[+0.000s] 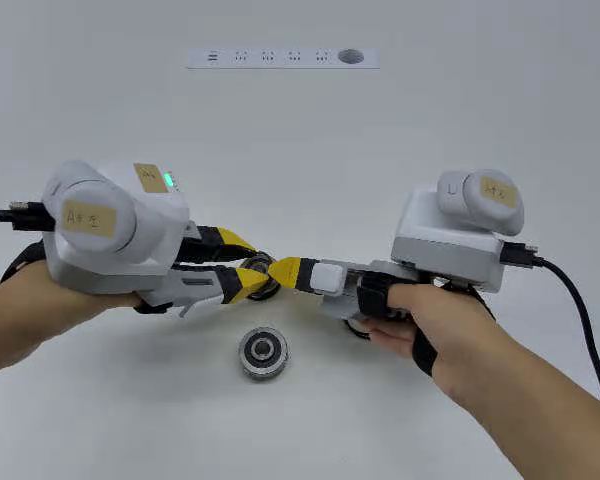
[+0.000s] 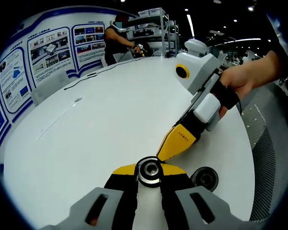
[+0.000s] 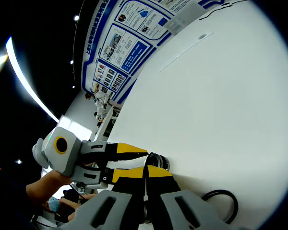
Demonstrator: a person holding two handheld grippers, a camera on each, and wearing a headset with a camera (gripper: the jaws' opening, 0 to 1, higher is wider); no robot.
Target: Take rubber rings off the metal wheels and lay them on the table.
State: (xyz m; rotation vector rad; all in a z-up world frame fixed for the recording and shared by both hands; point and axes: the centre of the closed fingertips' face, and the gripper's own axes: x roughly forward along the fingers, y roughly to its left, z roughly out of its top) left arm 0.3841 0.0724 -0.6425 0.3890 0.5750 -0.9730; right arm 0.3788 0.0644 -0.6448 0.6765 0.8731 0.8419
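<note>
Two grippers meet nose to nose over the middle of the plain white table [image 1: 310, 150], and the stripping step is in hand. The left gripper [image 1: 252, 266] is clenched on a small round silver metal wheel [image 2: 150, 171], holding it up off the surface with a yellow-and-black jaw on either side. The right gripper [image 1: 285, 272] comes in from the opposite side, its yellow tips pressed almost together and touching that wheel's rim. Whether a lip of rubber is pinched between them, I cannot tell; the contact spot is too tight to read. One thin black rubber ring [image 3: 222, 200] already lies flat on the table just beside the right gripper, so this looks like a job partly done. A second black-rimmed metal wheel [image 1: 263, 353] waits closer to the near edge, apparently with its rubber on. Next call, by my read: the right gripper needs a firm bite on the ring's edge, then a peel away from the hub while the left gripper holds firm. A long white power strip [image 1: 282, 58] sits along the far edge, well apart.
</note>
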